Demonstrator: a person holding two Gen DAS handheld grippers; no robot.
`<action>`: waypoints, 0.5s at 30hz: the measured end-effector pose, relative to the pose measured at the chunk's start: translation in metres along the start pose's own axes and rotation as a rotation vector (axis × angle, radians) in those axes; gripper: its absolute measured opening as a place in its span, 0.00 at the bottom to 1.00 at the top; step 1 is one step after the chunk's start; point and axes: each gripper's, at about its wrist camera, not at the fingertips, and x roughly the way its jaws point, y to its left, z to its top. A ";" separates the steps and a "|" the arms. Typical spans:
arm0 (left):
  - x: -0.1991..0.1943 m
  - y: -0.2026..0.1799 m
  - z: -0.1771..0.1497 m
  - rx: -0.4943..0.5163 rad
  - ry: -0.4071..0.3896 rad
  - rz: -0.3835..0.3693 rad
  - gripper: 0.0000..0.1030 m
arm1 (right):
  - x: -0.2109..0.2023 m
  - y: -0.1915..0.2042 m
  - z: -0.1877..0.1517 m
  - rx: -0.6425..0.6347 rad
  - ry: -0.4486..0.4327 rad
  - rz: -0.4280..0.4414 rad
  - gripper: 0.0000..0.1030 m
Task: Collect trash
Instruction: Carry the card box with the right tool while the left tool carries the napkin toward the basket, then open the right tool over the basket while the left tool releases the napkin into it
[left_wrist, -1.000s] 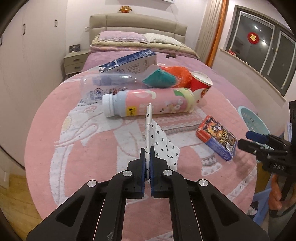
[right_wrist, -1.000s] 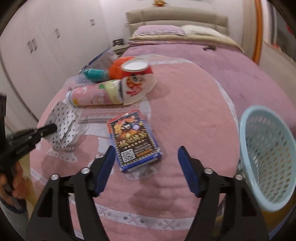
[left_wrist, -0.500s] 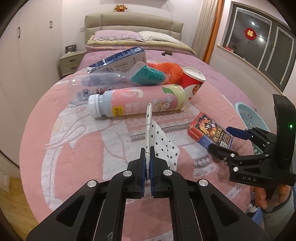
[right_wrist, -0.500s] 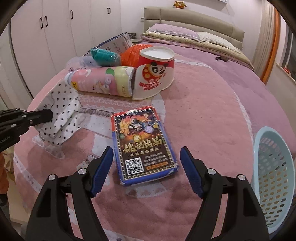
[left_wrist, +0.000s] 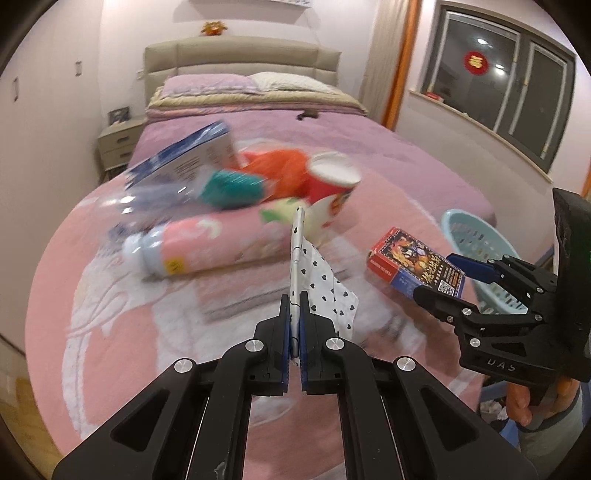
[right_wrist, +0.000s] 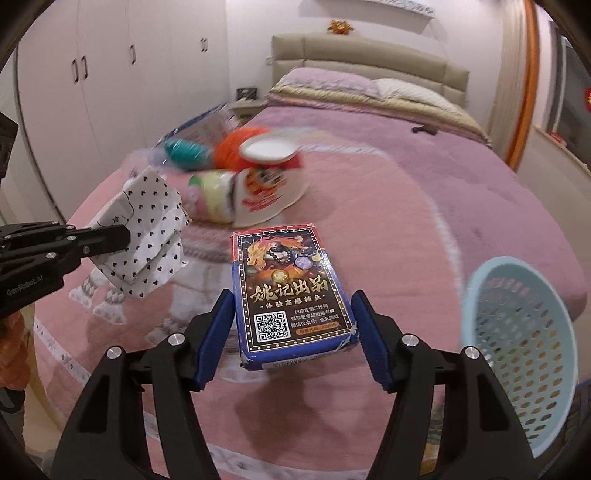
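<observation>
My left gripper (left_wrist: 294, 295) is shut on a white paper wrapper with black hearts (left_wrist: 325, 280), held above the pink bed cover. From the right wrist view that wrapper (right_wrist: 147, 229) hangs at the left gripper's tip (right_wrist: 125, 236). My right gripper (right_wrist: 293, 306) is closing its jaws on a red-and-blue card box (right_wrist: 288, 273); its blue pads touch both long sides. In the left wrist view, the box (left_wrist: 406, 254) sits tilted in the right gripper (left_wrist: 436, 277), one end off the cover. A light blue basket (right_wrist: 517, 325) stands just right of it.
A pile of trash lies farther up the bed: a pink bottle (left_wrist: 207, 243), a red paper cup (left_wrist: 332, 184), an orange bag (left_wrist: 280, 166), a clear bottle with a teal label (left_wrist: 229, 184) and a blue carton (left_wrist: 184, 158). The basket (left_wrist: 476, 236) sits at the bed's right edge.
My right gripper moved forward over the card box and narrowed its jaws until the pads met its sides. The left gripper carried the heart-patterned wrapper up and to the right.
</observation>
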 end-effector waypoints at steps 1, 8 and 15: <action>0.002 -0.007 0.005 0.011 -0.003 -0.012 0.02 | -0.006 -0.007 0.001 0.010 -0.013 -0.014 0.59; 0.027 -0.056 0.029 0.076 0.021 -0.100 0.02 | -0.038 -0.056 0.000 0.087 -0.084 -0.122 0.59; 0.059 -0.116 0.050 0.156 0.059 -0.187 0.02 | -0.053 -0.113 -0.015 0.211 -0.098 -0.237 0.59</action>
